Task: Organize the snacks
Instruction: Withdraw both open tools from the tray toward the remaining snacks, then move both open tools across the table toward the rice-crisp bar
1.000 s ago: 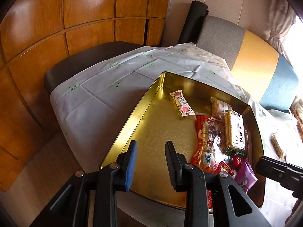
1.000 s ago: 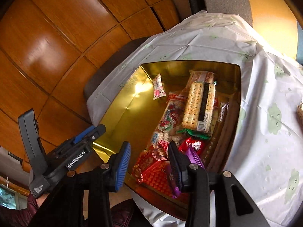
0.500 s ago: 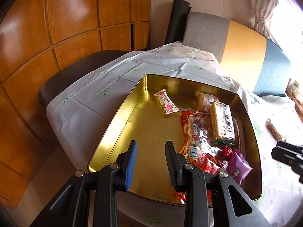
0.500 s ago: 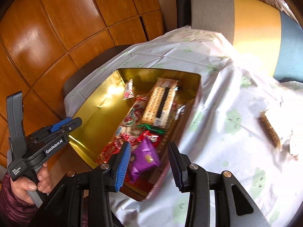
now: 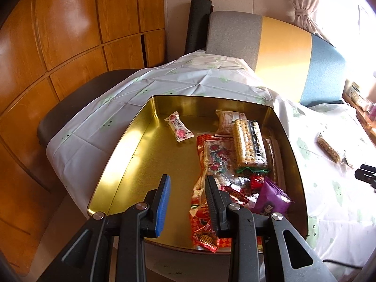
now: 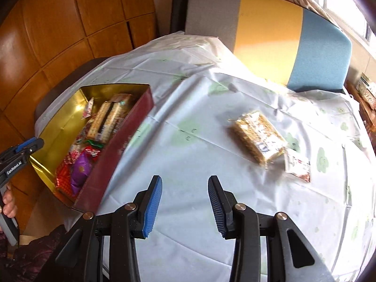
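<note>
- My left gripper hangs over the near end of a gold tin, its two fingers spread apart and holding nothing.
- The tin sits on a table covered by a pale tablecloth with small green prints; the tin's near edge reaches the table's edge.
- The left half of the tin floor is bare gold metal. The snacks are piled along its right side.
- In that pile a long cracker pack lies on top of red wrappers; a purple packet sits at the near right corner.
- A small white and pink candy lies alone toward the far left of the tin, apart from the pile.
- My right gripper hovers above bare tablecloth to the right of the tin, its fingers wide apart and empty.
- From the right wrist view the tin shows a dark red outer wall.
- Two snacks lie outside the tin on the cloth, well to its right: a clear pack of golden biscuits and, touching its right end, a small flat white packet.
- A chair back in grey, yellow and blue bands stands behind the table, with wood panelling to the left.
</note>
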Motion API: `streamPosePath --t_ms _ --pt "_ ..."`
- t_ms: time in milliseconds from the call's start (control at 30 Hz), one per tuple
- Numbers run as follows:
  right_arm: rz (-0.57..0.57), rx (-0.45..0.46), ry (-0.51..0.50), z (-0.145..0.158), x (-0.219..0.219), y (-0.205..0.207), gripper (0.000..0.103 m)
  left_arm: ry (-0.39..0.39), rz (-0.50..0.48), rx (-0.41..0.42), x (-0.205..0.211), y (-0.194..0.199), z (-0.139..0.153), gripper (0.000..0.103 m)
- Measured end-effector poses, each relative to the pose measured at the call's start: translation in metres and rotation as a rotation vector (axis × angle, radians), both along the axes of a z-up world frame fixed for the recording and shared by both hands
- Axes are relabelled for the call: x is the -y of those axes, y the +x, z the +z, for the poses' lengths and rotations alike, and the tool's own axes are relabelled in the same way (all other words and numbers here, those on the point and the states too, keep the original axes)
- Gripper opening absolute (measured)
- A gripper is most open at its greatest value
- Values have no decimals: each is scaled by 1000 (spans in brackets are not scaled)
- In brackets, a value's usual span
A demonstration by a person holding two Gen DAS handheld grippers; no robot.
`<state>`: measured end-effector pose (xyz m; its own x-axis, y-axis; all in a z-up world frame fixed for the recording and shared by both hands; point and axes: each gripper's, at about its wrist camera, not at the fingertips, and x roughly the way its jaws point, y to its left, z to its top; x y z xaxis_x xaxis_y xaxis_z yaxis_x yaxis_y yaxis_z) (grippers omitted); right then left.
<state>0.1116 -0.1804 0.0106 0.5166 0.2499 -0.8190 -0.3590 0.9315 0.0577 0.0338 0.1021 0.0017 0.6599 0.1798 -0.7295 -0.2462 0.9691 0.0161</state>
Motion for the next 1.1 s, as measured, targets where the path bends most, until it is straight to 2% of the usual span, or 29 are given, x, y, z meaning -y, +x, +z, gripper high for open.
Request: streamPosePath --t_ms 300,467,800,1100 --pt "-203 -26 -127 -27 102 11 41 26 -81 2 32 9 6 32" --pt "-386 -97 -100 -47 148 19 41 42 -140 -6 57 16 8 32" --pt "-499 -190 -77 -59 174 22 41 59 -262 -20 105 29 9 34" --pt "-543 -194 -85 -58 180 22 41 39 -344 -55 140 39 3 36"
